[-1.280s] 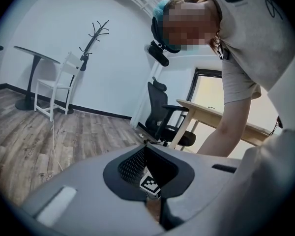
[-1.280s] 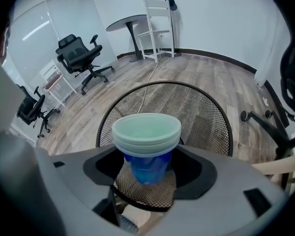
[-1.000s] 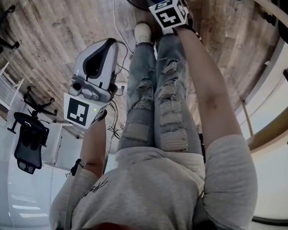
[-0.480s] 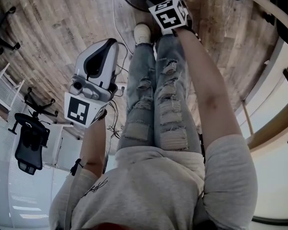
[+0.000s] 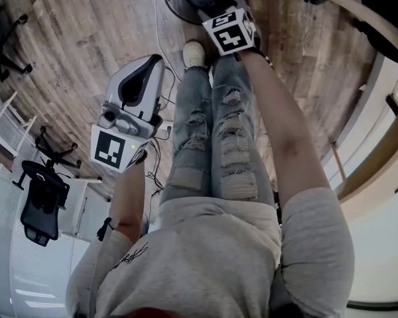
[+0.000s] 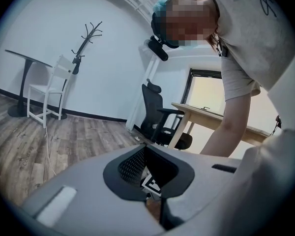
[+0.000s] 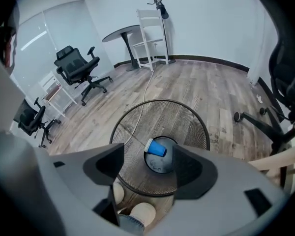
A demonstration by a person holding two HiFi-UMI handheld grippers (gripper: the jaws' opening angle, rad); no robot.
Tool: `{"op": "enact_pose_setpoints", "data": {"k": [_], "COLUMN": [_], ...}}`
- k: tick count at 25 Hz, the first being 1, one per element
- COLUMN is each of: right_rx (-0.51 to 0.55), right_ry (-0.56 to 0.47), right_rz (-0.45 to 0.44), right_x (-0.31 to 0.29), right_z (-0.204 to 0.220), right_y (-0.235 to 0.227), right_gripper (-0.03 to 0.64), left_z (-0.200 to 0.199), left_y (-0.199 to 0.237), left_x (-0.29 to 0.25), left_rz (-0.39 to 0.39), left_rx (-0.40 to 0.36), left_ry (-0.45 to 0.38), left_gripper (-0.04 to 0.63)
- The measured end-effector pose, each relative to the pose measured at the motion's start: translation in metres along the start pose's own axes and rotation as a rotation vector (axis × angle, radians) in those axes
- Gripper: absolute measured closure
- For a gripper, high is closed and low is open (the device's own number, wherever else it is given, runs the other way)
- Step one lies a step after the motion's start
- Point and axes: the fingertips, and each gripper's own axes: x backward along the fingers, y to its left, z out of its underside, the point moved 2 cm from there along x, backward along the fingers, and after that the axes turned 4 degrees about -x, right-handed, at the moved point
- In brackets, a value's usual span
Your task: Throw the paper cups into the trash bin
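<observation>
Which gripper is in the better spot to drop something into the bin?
Probably right. The right gripper hangs straight over the bin, fingers open, the cup lying inside. The left gripper is off to the side, over floor, fingers together.

A small blue paper cup (image 7: 156, 148) lies on its side at the bottom of a round black wire-mesh trash bin (image 7: 132, 132), which stands upright.

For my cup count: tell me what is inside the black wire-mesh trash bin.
One blue paper cup lies on its side on the black wire-mesh trash bin's floor. The open right gripper's jaws cover parts of the bin's near side, so nothing there can be checked.
</observation>
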Motion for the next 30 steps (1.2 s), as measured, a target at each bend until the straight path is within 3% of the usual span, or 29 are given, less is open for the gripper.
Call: {"op": "enact_pose_setpoints", "data": {"k": [17, 23, 30], "right_rx": [0.02, 0.061, 0.069], "right_ry": [-0.163, -0.225, -0.293], "right_rz": [-0.062, -0.079, -0.094], "right_x": [0.097, 0.139, 0.192], "right_z": [-0.058, -0.081, -0.099], "right_y": [0.031, 0.045, 0.059], "right_gripper": [0.321, 0.321, 0.321], "left_z": [-0.055, -0.082, -0.111], "left_y": [-0.015, -0.019, -0.036], "left_x": [-0.002, 0.005, 0.013], "left_rz": [0.017, 0.003, 0.008], "left_rx": [-0.06, -0.021, -0.053], "left_ry": [-0.025, -0.067, -0.073], "left_gripper": [0.591, 0.591, 0.591]}}
